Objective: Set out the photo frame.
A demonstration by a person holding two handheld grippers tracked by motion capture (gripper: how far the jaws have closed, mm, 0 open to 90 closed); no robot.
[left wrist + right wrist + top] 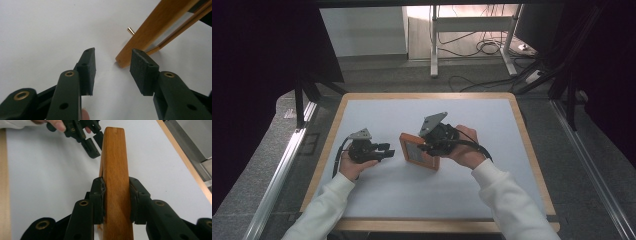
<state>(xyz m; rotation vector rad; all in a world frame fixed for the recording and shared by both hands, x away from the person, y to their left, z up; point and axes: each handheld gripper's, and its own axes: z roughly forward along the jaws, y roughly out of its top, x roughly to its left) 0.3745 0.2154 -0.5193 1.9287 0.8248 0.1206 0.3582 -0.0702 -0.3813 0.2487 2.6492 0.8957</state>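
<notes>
A wooden picture frame [417, 150] stands on edge in the middle of the white table, its glass face toward the person. My right gripper [428, 148] is shut on its right side; in the right gripper view both pads [98, 202] press on the frame's wooden edge [115, 157]. My left gripper [391, 150] is held level just left of the frame, open and holding nothing. In the left gripper view its jaws [112, 68] stand apart, with the frame's lower corner [150, 32] just beyond the right pad and a small brass pin [130, 30] sticking out behind it.
The white table top has a wooden rim [532, 150]. Beyond its far edge lie floor cables [482, 47] and the white legs of a desk [434, 50]. Dark curtains hang on both sides. A metal rail [282, 165] runs along the left.
</notes>
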